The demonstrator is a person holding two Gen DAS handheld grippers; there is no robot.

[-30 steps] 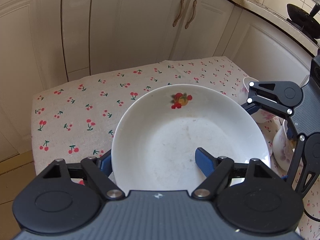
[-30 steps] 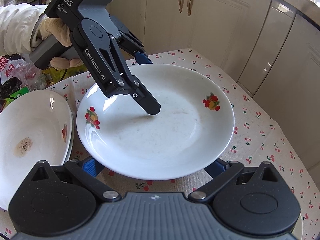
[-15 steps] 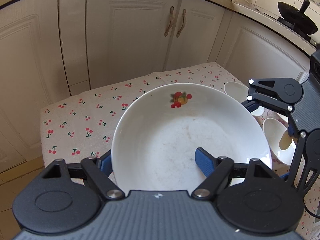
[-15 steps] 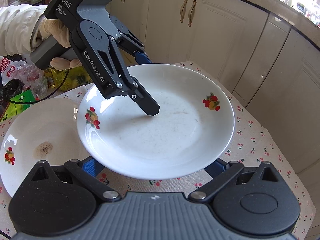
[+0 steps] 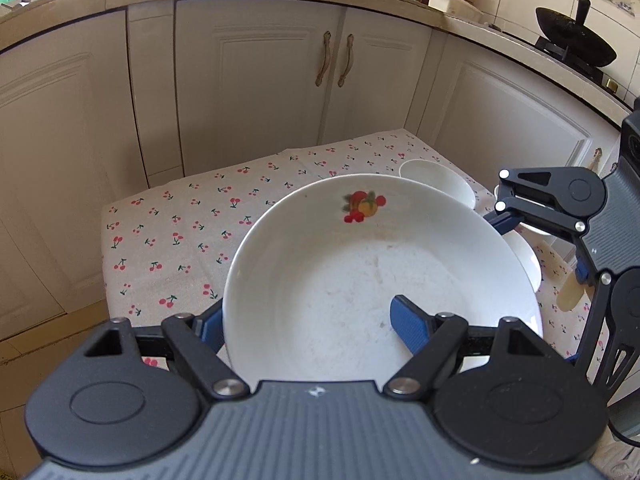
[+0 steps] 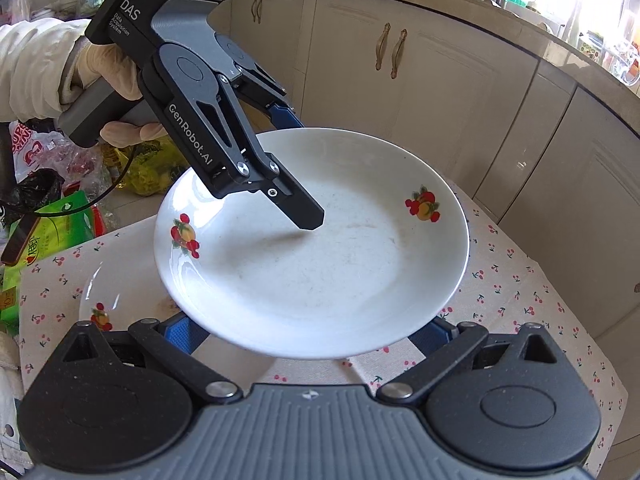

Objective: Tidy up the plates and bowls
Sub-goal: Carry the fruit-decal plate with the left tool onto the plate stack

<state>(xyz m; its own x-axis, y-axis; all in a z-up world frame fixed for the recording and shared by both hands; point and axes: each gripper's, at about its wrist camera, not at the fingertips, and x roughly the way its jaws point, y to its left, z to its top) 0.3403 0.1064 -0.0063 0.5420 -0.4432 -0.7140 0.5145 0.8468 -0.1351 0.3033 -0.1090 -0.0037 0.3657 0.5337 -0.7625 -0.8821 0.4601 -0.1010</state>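
Observation:
A white deep plate point(image 5: 360, 280) with fruit prints hangs in the air above the cherry-print tablecloth point(image 5: 180, 232), carried between both grippers. My left gripper point(image 5: 304, 316) is shut on its rim, one blue pad inside the dish and the other outside the left edge. The right wrist view shows this plate point(image 6: 320, 272) with a black finger point(image 6: 304, 210) of the left gripper lying in its bowl. My right gripper point(image 6: 306, 334) holds the near edge with wide jaws, its blue pads partly hidden under the rim. A second fruit-print plate point(image 6: 104, 300) lies on the cloth below.
Two white bowls point(image 5: 436, 180) point(image 5: 524, 256) sit on the table's right side beside a pale utensil point(image 5: 568, 296). Cream cabinets point(image 5: 260, 80) close in behind the table. A gloved hand point(image 6: 112, 76) grips the left tool. Bags and packets point(image 6: 60, 220) crowd the floor at left.
Both grippers have risen together with the plate still in them. The table, the second plate and the bowls now sit lower and look smaller.

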